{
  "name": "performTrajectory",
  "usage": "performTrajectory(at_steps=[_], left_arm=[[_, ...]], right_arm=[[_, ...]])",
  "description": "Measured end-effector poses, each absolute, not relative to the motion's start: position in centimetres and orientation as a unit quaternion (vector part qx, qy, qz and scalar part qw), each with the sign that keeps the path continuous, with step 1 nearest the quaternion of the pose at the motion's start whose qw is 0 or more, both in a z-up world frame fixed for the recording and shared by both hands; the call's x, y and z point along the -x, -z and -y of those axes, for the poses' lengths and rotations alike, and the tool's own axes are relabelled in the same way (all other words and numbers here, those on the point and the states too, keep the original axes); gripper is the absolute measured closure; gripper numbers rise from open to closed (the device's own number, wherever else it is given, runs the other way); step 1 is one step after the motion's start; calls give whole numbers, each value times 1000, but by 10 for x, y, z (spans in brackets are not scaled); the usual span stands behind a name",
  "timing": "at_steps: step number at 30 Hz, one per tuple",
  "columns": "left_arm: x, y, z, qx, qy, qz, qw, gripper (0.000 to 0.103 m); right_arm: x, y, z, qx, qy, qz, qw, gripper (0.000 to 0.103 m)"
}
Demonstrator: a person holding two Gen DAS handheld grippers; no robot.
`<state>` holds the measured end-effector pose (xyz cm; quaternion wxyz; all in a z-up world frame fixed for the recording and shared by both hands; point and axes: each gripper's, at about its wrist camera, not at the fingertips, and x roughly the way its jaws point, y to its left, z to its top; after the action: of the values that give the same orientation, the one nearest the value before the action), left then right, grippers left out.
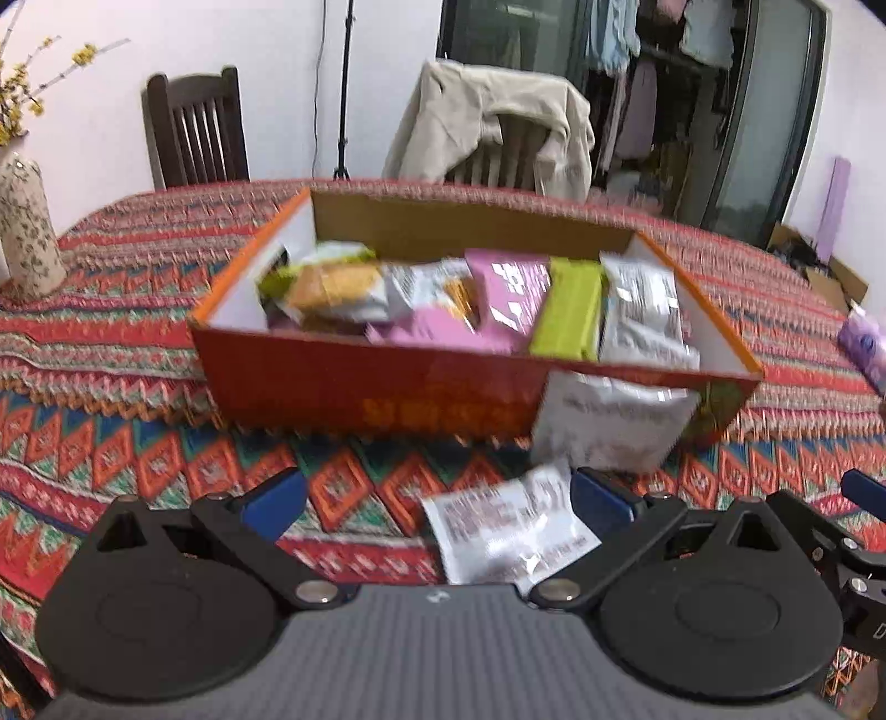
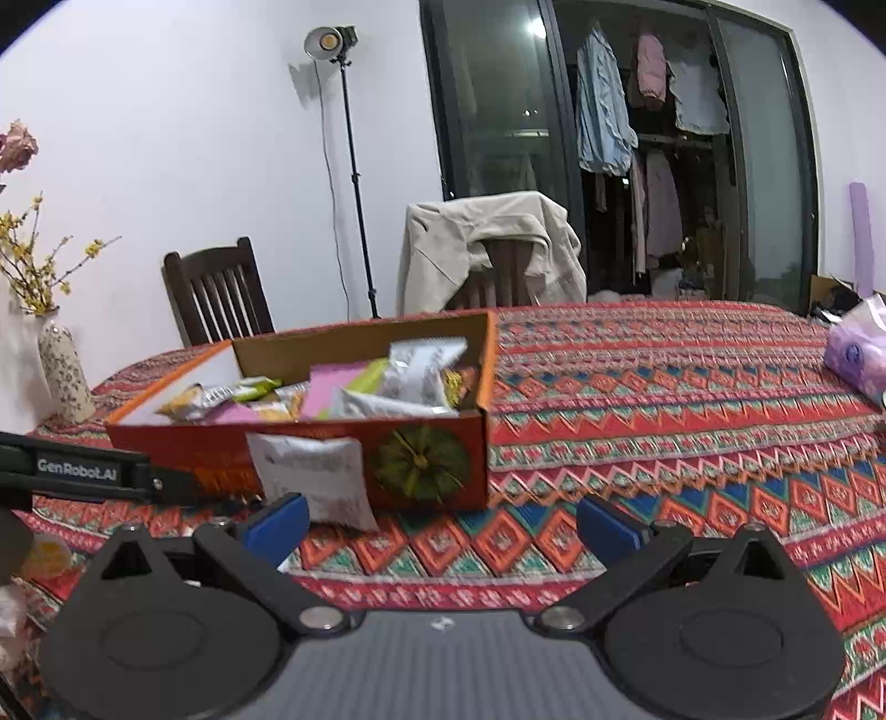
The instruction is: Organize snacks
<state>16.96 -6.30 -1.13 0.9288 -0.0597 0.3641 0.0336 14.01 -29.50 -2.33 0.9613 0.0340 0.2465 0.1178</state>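
Behind the counter (image 2: pixel 664 387) stands a pale wall with a lamp on a stand (image 2: pixel 332 44), two dark wooden chairs, one draped with a beige jacket (image 2: pixel 487 243), and a glass door with clothes hanging behind it. Over the counter lies a patterned red, orange and teal cloth, and on it sits an open orange cardboard box (image 1: pixel 343 387) holding a jumble of snack packets: pink ones (image 1: pixel 509 293), a green one (image 1: pixel 570 315), a yellow-and-white one (image 1: pixel 338 288) and a white printed one (image 1: pixel 642 310). Leaning upright against the front wall of the box, on the outside, is a white packet (image 1: pixel 609 426), which from my right wrist view shows beside the green round print on the box front. My left gripper (image 1: pixel 437 498) has its blue fingers (image 1: pixel 277 498) spread wide, and a second white packet (image 1: pixel 509 531) lies flat on the cloth between them, closer to the right finger, which it seems to touch at its edge, though the blur keeps me from being sure; I am not pinching it. My right gripper (image 2: pixel 443 520) also has its fingers (image 2: pixel 609 526) spread apart, with only the cloth between them, well to the right of the leaning packet. A flowered vase (image 2: pixel 63 371) with yellow blossoms stands at the far left of the counter, and a purple tissue pack (image 2: pixel 858 354) lies at the far right edge.
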Motion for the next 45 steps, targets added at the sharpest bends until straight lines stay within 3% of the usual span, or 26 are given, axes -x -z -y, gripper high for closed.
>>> performTrajectory(at_steps=[16, 32, 36, 38, 40, 45], left_arm=[[-198, 43, 105, 30, -90, -417, 904, 0], [-191, 48, 103, 27, -67, -397, 915, 1], [-183, 46, 100, 25, -61, -389, 919, 16], [-179, 43, 97, 23, -53, -385, 921, 33], [-175, 41, 94, 25, -43, -381, 923, 41], [-168, 38, 84, 37, -26, -372, 927, 54]], right_arm=[[-139, 40, 330, -71, -95, -259, 959, 0], [-136, 41, 333, -78, -106, -259, 957, 0], [-133, 40, 333, -76, -106, -260, 957, 0], [-131, 40, 331, -74, -105, -260, 957, 0], [-129, 39, 329, -72, -106, -260, 957, 0], [-126, 36, 319, -60, -108, -260, 958, 0]])
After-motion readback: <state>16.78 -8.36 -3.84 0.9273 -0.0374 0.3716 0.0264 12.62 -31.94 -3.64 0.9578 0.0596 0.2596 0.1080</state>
